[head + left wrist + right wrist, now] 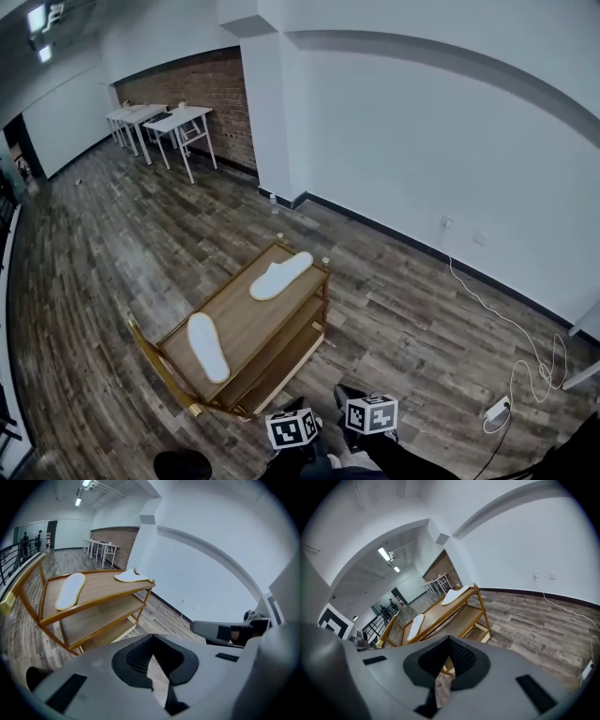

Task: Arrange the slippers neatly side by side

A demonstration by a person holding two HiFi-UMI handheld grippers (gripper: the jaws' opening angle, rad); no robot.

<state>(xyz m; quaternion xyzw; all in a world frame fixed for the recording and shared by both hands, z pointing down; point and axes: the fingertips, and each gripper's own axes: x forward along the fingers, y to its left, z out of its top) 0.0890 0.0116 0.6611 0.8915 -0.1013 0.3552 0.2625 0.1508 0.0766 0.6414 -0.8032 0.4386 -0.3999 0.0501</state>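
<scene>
White flat slippers (207, 347) are lying well apart atop the wooden shelf rack (242, 314). Left gripper (151, 641) and right gripper (449, 641) are showing closed, empty jaws, so 1 is needing opening before reaching.

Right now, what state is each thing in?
Rack, upright on the floor.
Near slipper, lying on top of it, at the near end.
Far slipper, lying at the far end, apart from the other.
Left gripper, shut, holding nothing.
Right gripper, shut, holding nothing.

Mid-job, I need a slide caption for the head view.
Wooden rack: far slipper and near slipper lie well apart on its top shelf, not yet side by side.
</scene>
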